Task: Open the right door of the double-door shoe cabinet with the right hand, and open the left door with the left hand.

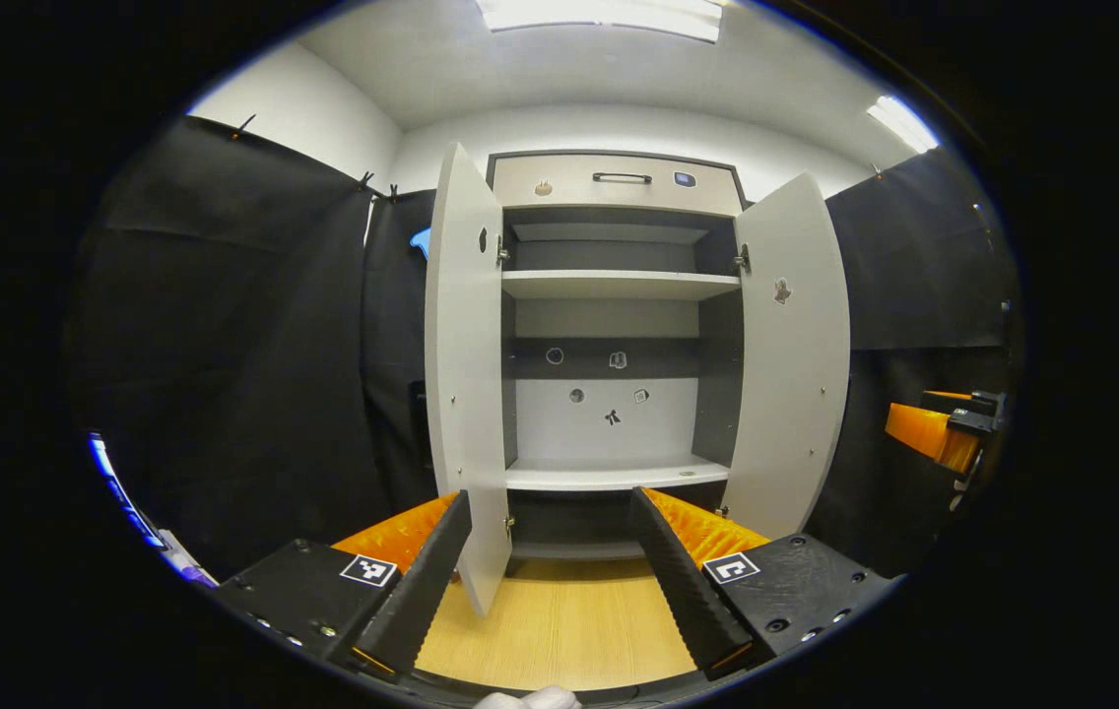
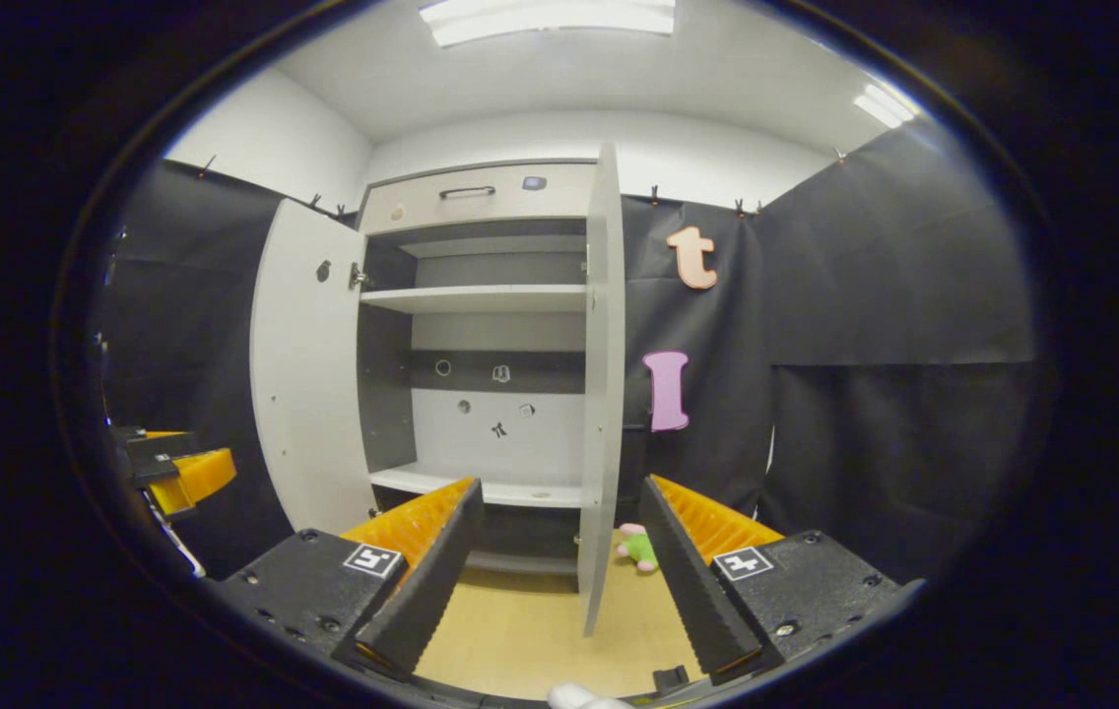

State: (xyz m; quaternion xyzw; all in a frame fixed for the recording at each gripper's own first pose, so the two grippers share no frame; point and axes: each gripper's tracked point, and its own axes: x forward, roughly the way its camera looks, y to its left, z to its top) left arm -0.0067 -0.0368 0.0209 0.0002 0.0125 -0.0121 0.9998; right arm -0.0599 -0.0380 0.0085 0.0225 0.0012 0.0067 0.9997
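Observation:
The grey shoe cabinet [image 1: 619, 286] stands straight ahead with both doors swung wide and its shelves bare. In the left gripper view, the left door [image 1: 466, 374] hangs edge-on, its lower corner between the fingers of my left gripper [image 1: 550, 497], which is open and not pressing on it. The right door [image 1: 791, 354] angles outward. In the right gripper view, the right door [image 2: 604, 374] is seen edge-on just ahead of my right gripper [image 2: 559, 487], also open and holding nothing. The left door [image 2: 308, 374] stands open farther left.
A drawer with a dark handle [image 1: 622, 178] tops the cabinet. A small pink and green toy [image 2: 638, 547] lies on the wooden floor [image 2: 520, 630] beside the right door. The other gripper shows at the right edge [image 1: 944, 428] and at the left edge [image 2: 175, 468]. Black cloth walls stand on both sides.

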